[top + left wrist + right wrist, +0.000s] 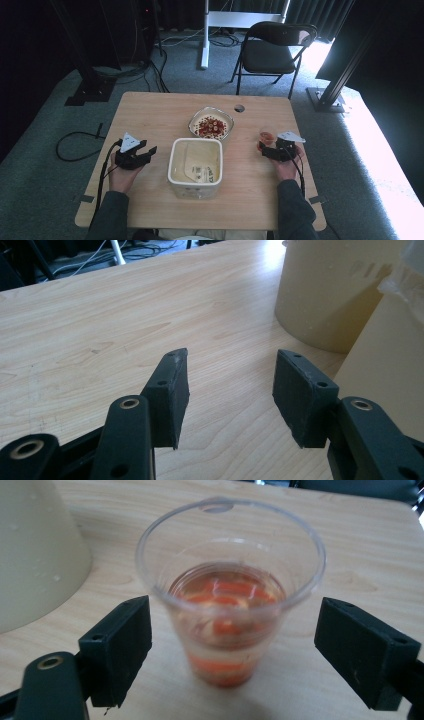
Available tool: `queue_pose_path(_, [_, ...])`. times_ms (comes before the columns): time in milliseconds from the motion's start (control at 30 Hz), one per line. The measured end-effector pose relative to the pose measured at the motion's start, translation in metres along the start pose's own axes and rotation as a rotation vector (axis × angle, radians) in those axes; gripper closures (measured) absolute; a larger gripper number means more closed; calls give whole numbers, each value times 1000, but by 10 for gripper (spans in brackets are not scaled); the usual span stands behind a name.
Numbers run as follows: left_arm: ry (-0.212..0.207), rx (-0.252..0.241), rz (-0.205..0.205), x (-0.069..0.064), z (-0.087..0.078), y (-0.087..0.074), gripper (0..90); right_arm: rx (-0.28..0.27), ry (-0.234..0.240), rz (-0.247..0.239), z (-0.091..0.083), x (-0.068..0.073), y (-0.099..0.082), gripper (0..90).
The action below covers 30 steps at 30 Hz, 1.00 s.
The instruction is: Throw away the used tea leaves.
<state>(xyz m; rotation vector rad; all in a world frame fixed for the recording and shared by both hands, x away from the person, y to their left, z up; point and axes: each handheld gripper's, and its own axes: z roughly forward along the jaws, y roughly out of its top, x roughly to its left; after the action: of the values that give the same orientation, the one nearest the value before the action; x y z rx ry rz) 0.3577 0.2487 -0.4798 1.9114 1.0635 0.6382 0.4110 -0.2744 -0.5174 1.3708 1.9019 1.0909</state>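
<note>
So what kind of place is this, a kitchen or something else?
More likely a lab or recording studio than a kitchen: a wooden table on grey carpet, black curtains around it, black metal stands, loose cables and a folding chair.

Clear glossy plastic cup (pixel 231 605) on smooth matt wooden table (pixel 350 545).

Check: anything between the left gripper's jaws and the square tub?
Nothing. In the left gripper view only bare table runs from the open left gripper to the cream square tub; the high view agrees.
</note>
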Motion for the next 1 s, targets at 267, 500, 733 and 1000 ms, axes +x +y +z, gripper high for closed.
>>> queue_pose_path(267, [-20,5,-6,-1,3,1,485,-47,24,6,11,-3,1,219])
queue_pose_path(500, [-26,10,-7,-4,10,5,483,-77,43,18,14,-3,1,236])
queue_pose_path(733, [-40,14,3,-4,21,12,483,-89,43,2,14,-3,1,293])
queue_pose_path(1000, [-54,15,5,-7,35,18,483,-91,36,-6,13,-2,1,334])
